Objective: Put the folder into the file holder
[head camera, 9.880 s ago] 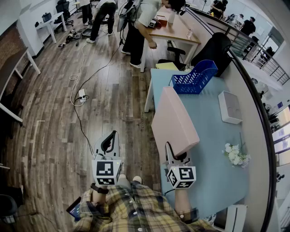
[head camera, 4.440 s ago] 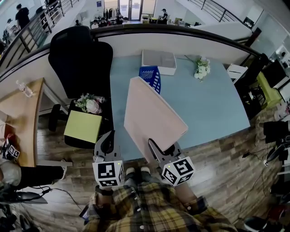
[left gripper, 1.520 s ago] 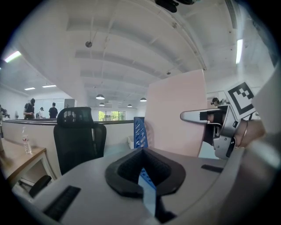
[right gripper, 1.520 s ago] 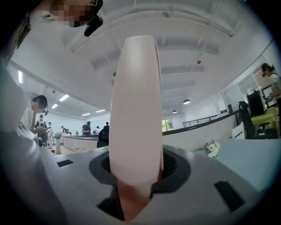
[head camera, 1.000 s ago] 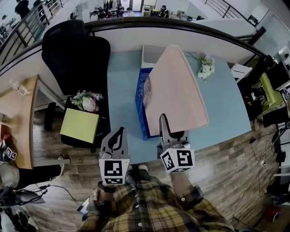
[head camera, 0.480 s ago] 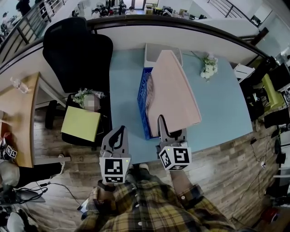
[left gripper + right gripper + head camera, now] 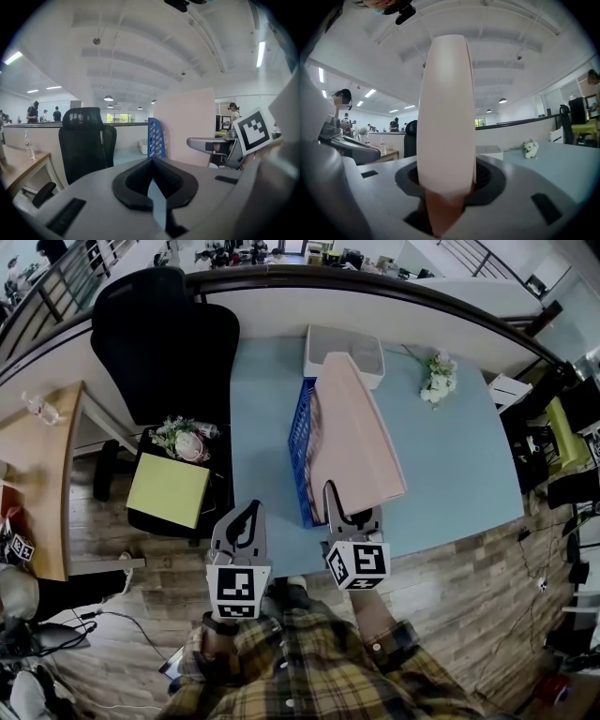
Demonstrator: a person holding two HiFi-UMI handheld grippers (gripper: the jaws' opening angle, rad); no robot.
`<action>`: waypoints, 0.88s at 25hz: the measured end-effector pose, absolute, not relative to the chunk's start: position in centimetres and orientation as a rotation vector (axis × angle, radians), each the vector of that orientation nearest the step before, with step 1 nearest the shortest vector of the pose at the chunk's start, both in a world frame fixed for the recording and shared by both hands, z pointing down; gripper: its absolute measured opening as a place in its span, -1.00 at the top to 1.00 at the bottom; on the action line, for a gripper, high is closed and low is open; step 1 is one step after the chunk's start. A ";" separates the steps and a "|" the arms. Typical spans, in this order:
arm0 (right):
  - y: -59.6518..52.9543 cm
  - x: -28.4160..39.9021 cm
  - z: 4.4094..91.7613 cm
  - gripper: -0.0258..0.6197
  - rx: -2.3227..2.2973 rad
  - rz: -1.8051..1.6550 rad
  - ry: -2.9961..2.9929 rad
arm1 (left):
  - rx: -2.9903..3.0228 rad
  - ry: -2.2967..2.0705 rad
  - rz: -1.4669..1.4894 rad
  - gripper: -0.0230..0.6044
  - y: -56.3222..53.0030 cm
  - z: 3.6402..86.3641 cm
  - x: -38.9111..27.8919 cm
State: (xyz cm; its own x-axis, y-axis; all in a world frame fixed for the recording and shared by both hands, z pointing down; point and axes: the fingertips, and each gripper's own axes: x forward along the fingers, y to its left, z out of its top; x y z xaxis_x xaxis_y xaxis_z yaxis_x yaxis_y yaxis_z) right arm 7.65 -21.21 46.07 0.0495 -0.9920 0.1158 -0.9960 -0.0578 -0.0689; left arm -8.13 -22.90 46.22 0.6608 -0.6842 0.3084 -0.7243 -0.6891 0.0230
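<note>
My right gripper (image 7: 349, 512) is shut on the near edge of a pink folder (image 7: 352, 442), which stands on edge and leans away from me. The folder lies along the right side of the blue mesh file holder (image 7: 298, 442) on the light blue table (image 7: 450, 465); whether its lower edge is inside the holder is hidden. In the right gripper view the folder (image 7: 445, 117) rises edge-on between the jaws. My left gripper (image 7: 241, 521) hangs shut and holds nothing, off the table's near edge. The left gripper view shows the folder (image 7: 187, 124) next to the holder (image 7: 156, 138).
A white box (image 7: 344, 348) sits just beyond the holder and a white flower bunch (image 7: 439, 376) lies at the back right. Left of the table are a black office chair (image 7: 164, 334), a yellow pad (image 7: 169, 488) with a small plant (image 7: 183, 439), and a wooden desk (image 7: 37, 474).
The folder has turned more edge-on and come down closer beside the blue holder. Both grippers keep about the same place in the view.
</note>
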 end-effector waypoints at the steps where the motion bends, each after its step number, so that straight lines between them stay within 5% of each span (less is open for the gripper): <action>1: -21.3 7.6 46.2 0.41 2.248 0.207 -2.133 | 2.729 -1.164 0.420 0.96 -22.9 46.3 -8.1; 22: -21.4 7.0 50.1 0.38 2.129 0.269 -2.064 | 2.708 -1.163 0.426 0.96 -22.2 46.9 -8.9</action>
State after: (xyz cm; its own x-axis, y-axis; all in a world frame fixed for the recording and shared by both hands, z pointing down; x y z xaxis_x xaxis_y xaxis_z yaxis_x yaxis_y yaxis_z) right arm 7.04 -21.45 50.07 0.0294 -0.9698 0.2420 -0.9995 -0.0322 -0.0074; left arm -8.88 -22.24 46.89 0.6562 -0.6823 0.3224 -0.7290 -0.6835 0.0372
